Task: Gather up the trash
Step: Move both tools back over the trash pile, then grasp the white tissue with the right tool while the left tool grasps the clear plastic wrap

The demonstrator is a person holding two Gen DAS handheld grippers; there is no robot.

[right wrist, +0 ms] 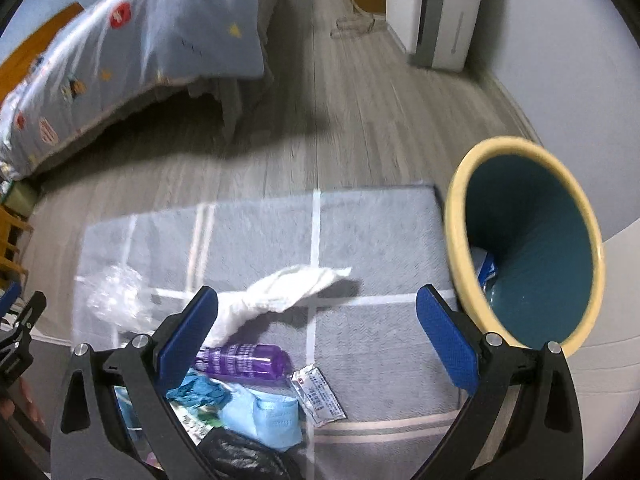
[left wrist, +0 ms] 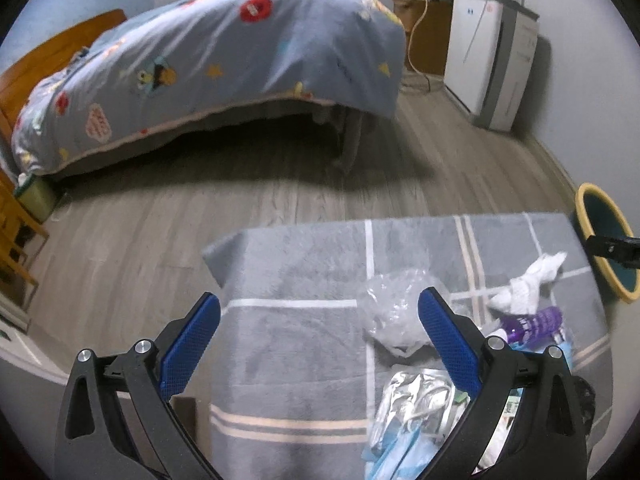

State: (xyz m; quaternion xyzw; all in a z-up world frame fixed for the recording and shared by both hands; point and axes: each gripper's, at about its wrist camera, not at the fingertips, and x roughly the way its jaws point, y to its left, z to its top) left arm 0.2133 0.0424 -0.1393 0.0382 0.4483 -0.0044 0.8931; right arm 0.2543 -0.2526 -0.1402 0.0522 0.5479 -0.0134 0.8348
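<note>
Trash lies on a grey rug (left wrist: pixel 292 344) (right wrist: pixel 372 232): a crumpled clear plastic bag (left wrist: pixel 394 312) (right wrist: pixel 116 300), a white tissue wad (left wrist: pixel 528 284) (right wrist: pixel 288 288), a purple bottle (left wrist: pixel 536 320) (right wrist: pixel 244 360), a blue face mask (right wrist: pixel 272 416), a small foil sachet (right wrist: pixel 318 394), a silver foil wrapper (left wrist: pixel 416 400) and black plastic (right wrist: pixel 240 460). A teal bin with a yellow rim (right wrist: pixel 524 240) (left wrist: pixel 604 244) stands at the rug's right edge, some trash inside. My left gripper (left wrist: pixel 320 320) hovers open over the rug, left of the pile. My right gripper (right wrist: pixel 316 312) hovers open above the pile, holding nothing.
A bed with a blue patterned quilt (left wrist: pixel 224 64) (right wrist: pixel 132 52) stands beyond the rug on grey wood flooring. A white appliance (left wrist: pixel 488 56) (right wrist: pixel 440 8) lines the right wall. Wooden furniture (left wrist: pixel 16 232) sits at the far left.
</note>
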